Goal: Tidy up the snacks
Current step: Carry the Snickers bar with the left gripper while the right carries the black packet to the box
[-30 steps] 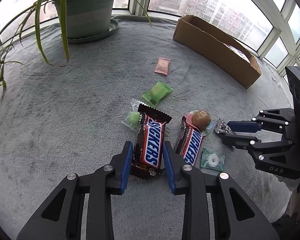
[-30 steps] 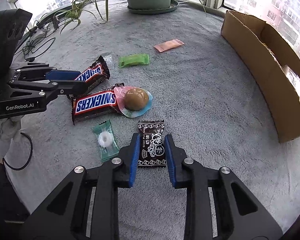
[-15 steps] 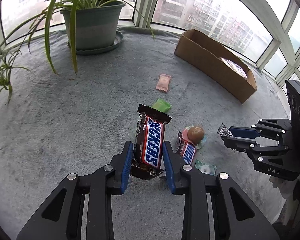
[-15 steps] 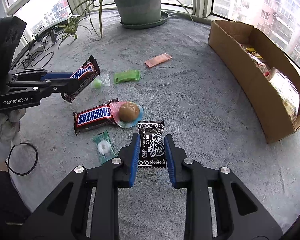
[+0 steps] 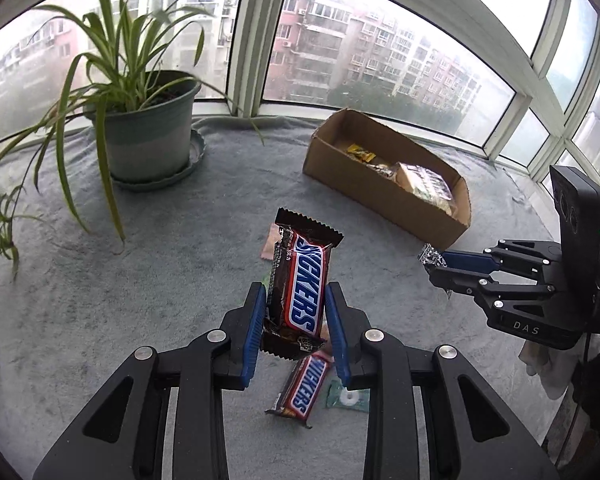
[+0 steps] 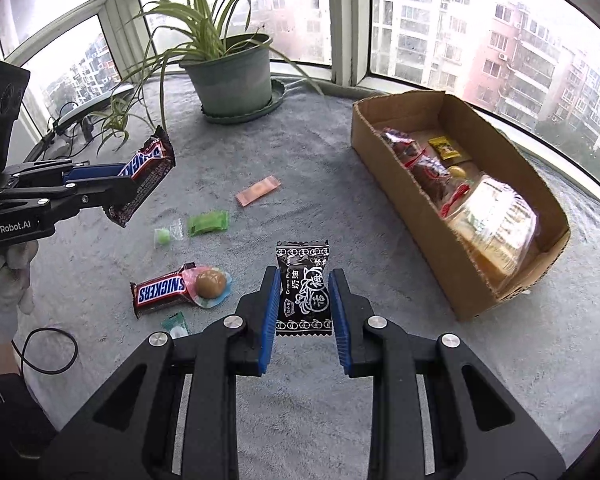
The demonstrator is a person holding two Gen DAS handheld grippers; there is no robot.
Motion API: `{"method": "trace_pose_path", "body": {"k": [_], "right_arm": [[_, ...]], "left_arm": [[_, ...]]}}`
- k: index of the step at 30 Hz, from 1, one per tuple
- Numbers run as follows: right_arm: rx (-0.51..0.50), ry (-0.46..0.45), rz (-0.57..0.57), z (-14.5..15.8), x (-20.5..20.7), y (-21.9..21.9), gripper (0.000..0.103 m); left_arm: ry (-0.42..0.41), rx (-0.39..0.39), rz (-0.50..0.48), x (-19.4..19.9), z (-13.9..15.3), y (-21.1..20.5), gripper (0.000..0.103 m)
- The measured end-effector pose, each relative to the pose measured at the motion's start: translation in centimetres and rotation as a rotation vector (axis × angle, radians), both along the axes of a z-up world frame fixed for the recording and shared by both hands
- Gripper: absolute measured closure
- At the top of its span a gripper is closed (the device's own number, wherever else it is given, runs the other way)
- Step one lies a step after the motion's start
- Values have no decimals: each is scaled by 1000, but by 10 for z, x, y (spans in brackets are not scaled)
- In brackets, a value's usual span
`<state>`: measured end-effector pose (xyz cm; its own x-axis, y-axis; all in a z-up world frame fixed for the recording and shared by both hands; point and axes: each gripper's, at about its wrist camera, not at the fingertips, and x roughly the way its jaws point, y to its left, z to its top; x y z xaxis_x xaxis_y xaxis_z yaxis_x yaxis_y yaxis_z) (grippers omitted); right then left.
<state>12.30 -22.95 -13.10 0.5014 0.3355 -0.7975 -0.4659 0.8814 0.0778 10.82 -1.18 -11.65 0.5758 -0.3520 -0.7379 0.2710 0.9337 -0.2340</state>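
Left gripper (image 5: pixel 296 322): clamped on Snickers bar (image 5: pixel 300 284). Right gripper (image 6: pixel 304 304): clamped on black plum candy (image 6: pixel 303 290). Cardboard box (image 6: pixel 404 216) ahead-right; advisably carry both over its rim before releasing.

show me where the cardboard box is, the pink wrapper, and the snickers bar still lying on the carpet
cardboard box (image 6: pixel 410 236): right wrist view, near outer wall.
pink wrapper (image 6: pixel 258 191): right wrist view, middle of packet.
Snickers bar on the carpet (image 6: pixel 160 290): right wrist view, blue lettering.
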Motion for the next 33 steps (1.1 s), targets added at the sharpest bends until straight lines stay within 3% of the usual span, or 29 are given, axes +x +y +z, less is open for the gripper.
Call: {"method": "trace_pose_path", "body": {"k": [12, 33], "right_arm": [[10, -71, -116, 27, 30, -52, 77], [-22, -91, -261, 30, 110, -115, 77]], "left_arm": [[-50, -5, -61, 33, 16, -38, 74], [-74, -20, -127, 117, 24, -110, 74]]}}
